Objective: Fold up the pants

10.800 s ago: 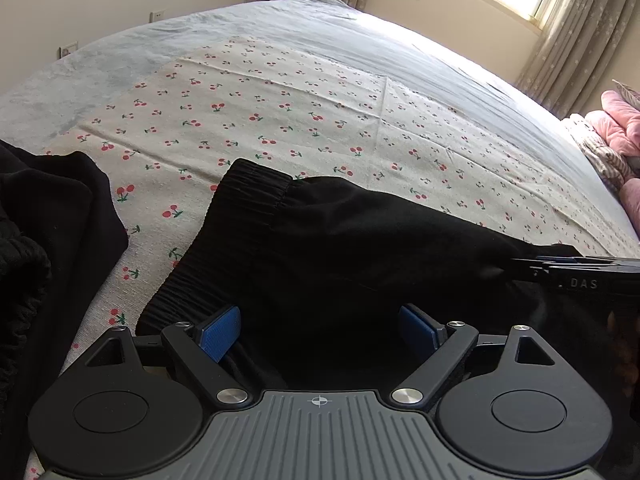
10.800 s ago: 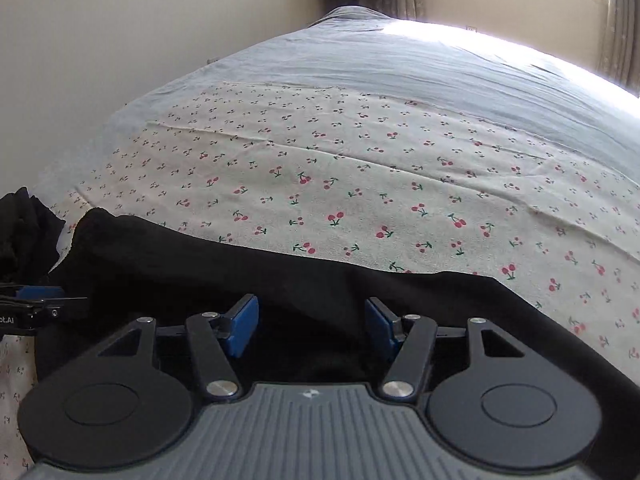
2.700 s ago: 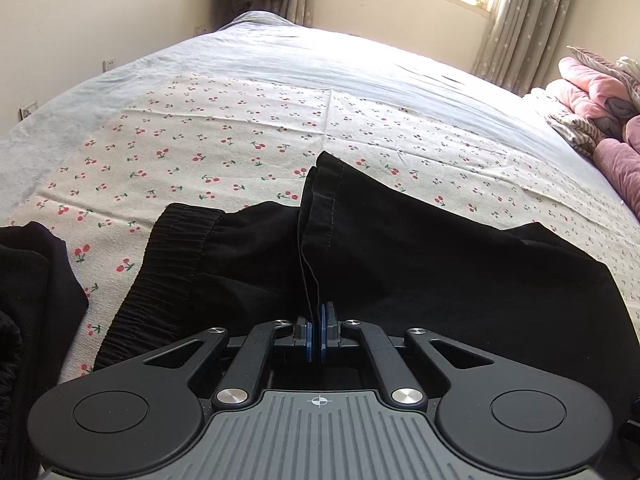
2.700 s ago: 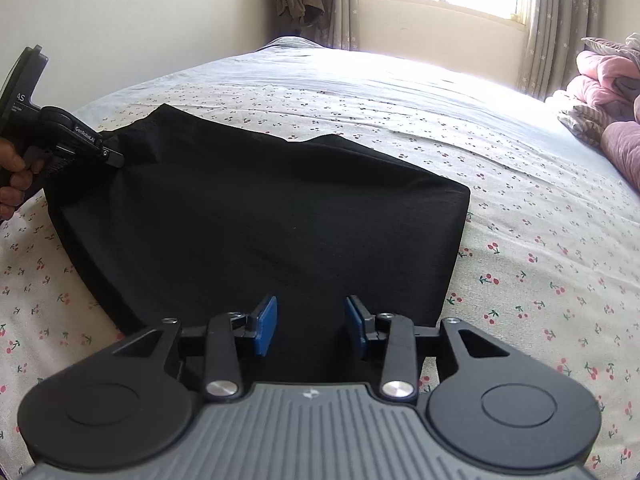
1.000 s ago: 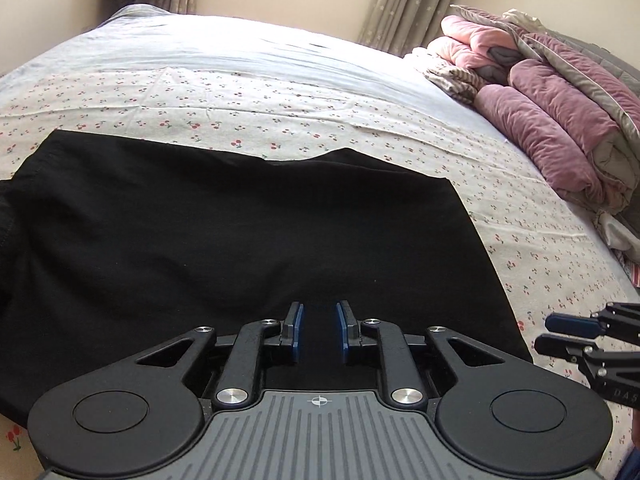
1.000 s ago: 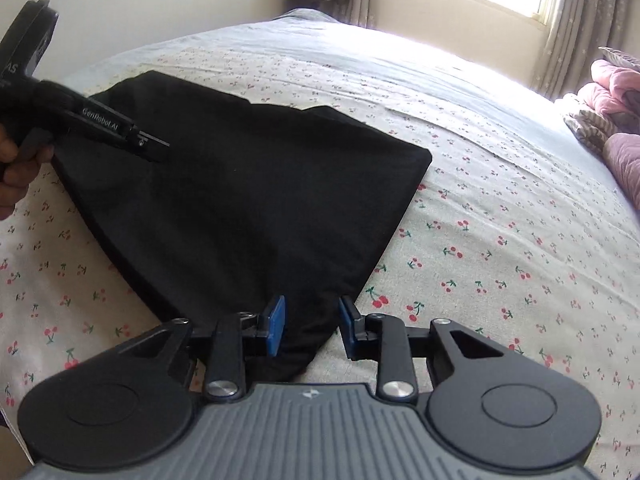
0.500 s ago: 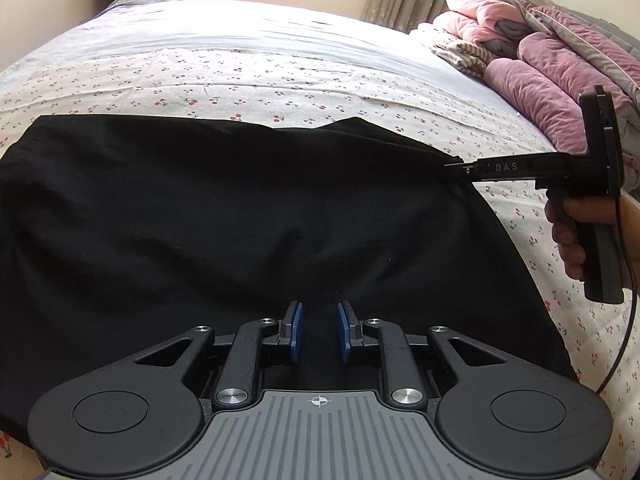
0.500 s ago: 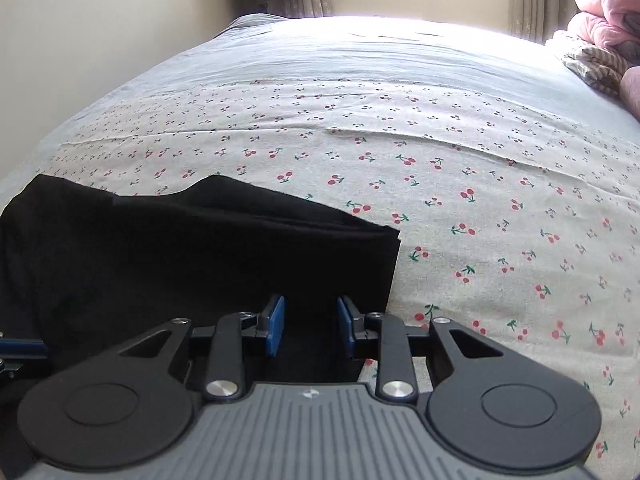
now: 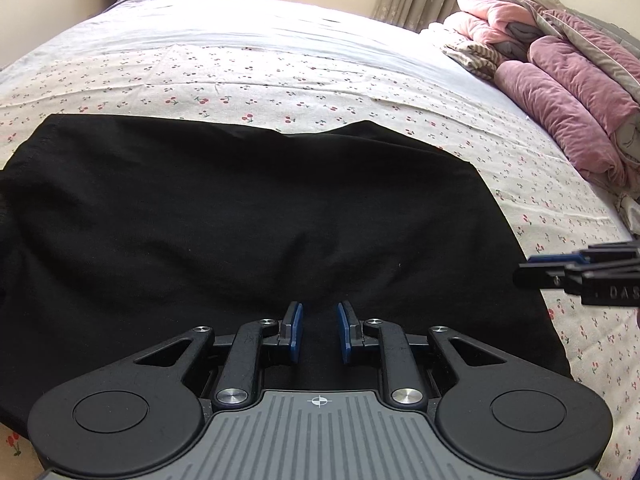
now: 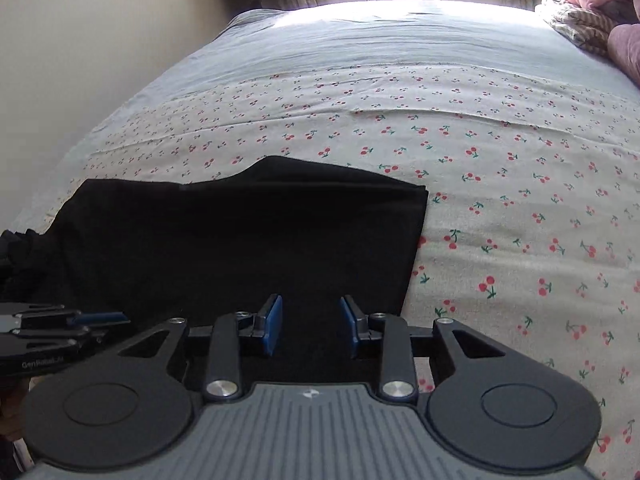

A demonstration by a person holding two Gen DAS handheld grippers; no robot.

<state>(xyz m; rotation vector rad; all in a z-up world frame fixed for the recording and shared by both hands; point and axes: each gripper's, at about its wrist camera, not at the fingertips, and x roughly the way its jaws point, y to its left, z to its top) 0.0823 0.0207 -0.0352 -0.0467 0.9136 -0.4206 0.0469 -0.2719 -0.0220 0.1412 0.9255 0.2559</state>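
Black pants (image 9: 248,216) were laid folded near the bed's (image 9: 280,60) front edge, left gripper (image 9: 319,332) and right gripper (image 10: 310,326) were held over them, jaws slightly parted, the right's just widened, nothing pinched.

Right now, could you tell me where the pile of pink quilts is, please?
In the left wrist view, the pink quilts are piled at the upper right, on the cherry-print sheet, beyond the black pants.

The pants (image 9: 248,216) lie flat on the bed (image 9: 280,60), blankets (image 9: 560,80) piled at its far right, the left gripper (image 9: 318,334) over their near edge and the right gripper (image 10: 310,330) over their right end.
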